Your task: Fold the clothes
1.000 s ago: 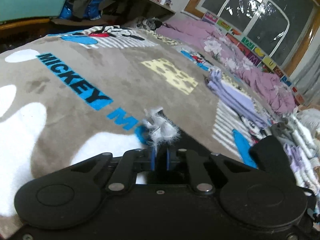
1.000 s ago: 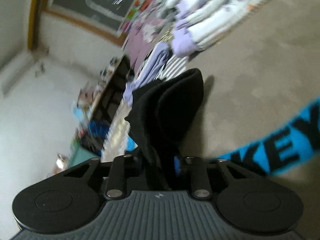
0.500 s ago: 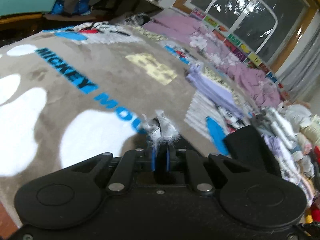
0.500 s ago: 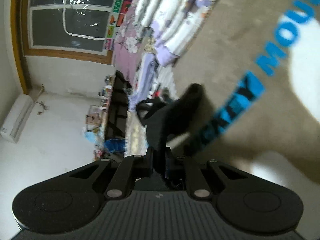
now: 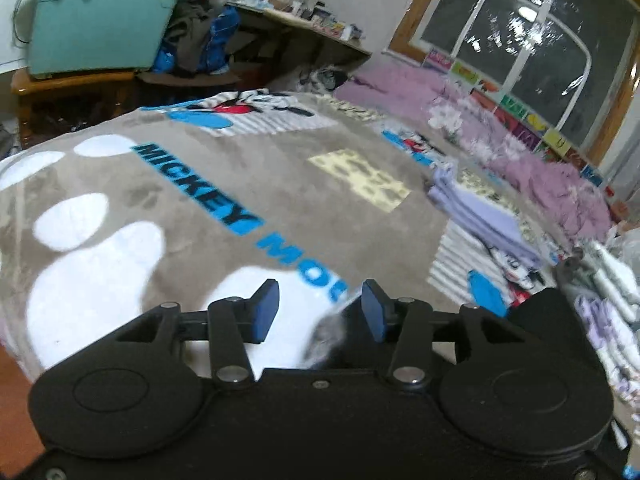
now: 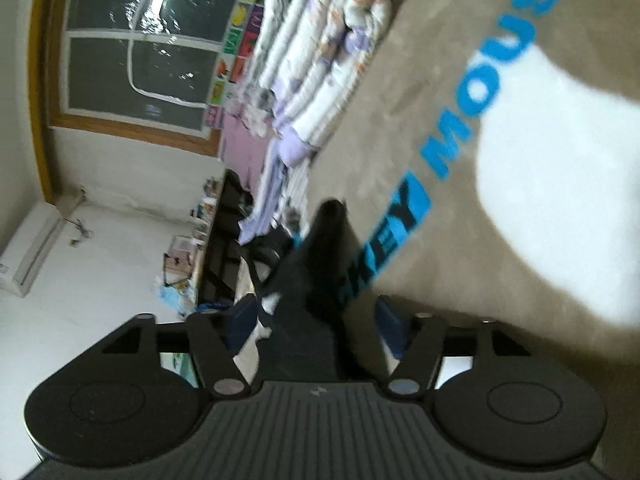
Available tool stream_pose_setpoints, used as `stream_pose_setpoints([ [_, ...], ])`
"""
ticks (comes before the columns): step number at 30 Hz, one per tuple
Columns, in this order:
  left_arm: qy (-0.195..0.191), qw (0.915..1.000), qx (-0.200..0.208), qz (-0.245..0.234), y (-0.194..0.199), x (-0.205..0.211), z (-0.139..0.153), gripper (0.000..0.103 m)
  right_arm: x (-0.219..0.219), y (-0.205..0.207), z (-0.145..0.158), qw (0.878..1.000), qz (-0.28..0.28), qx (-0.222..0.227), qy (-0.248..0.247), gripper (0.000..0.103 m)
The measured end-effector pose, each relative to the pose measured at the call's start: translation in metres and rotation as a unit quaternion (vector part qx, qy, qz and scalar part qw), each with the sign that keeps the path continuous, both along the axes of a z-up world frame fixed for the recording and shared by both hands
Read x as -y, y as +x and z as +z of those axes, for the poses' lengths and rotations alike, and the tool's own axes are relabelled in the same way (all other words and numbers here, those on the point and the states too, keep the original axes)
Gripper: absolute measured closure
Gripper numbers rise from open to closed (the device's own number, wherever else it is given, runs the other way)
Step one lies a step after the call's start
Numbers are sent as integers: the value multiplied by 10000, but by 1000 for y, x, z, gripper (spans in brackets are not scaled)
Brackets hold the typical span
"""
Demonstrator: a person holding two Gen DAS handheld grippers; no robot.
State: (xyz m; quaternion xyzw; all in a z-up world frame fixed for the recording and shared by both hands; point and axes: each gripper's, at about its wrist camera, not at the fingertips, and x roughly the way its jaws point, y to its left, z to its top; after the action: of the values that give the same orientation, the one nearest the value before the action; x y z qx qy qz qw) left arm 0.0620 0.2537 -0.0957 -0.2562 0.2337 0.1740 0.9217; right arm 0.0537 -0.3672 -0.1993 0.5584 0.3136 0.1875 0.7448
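Note:
A black garment with a grey fleecy lining lies on the Mickey Mouse blanket (image 5: 248, 168). In the left wrist view my left gripper (image 5: 318, 312) is open; the garment's fleecy edge (image 5: 328, 334) sits loose between the blue pads, close to the right one, and more of the black cloth (image 5: 548, 316) shows at the right. In the right wrist view my right gripper (image 6: 316, 320) is open, with the black garment (image 6: 320, 264) lying between the spread fingers, not pinched.
A folded lilac cloth (image 5: 480, 216) lies on the blanket's far right. A rolled flowered quilt (image 6: 320, 60) and pink bedding (image 5: 540, 168) lie by the window. A teal bin (image 5: 92, 28) and cluttered shelf stand beyond the bed.
Both grippers were shut on the black garment and have opened. The garment has dropped loose between the fingers. Both cameras have swung over the blanket.

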Motion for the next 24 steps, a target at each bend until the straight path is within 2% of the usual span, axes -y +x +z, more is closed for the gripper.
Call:
stream_pose_setpoints([
  [5, -124, 9983, 5, -573, 26, 23, 1, 59, 13, 16, -8, 9994, -103, 2, 334, 34],
  [10, -227, 9887, -19, -1484, 66, 65, 6, 59, 14, 48, -6, 9995, -36, 42, 301, 34],
  [14, -217, 9804, -84, -1958, 98, 99, 15, 54, 5, 78, -1, 9993, 309, 143, -160, 35],
  [16, -277, 9774, -90, -2093, 112, 114, 20, 49, -4, 92, 4, 9968, 536, 210, -552, 41],
  [19, -270, 9740, -238, -2236, 137, 134, 25, 48, -13, 107, 6, 9918, 817, 328, -926, 50],
  [22, -19, 9703, -566, -2352, 171, 154, 32, 48, -17, 114, 5, 9884, 978, 456, -1073, 56],
  [24, 317, 9648, -758, -2499, 195, 169, 39, 48, -17, 114, 6, 9868, 1046, 529, -1115, 57],
])
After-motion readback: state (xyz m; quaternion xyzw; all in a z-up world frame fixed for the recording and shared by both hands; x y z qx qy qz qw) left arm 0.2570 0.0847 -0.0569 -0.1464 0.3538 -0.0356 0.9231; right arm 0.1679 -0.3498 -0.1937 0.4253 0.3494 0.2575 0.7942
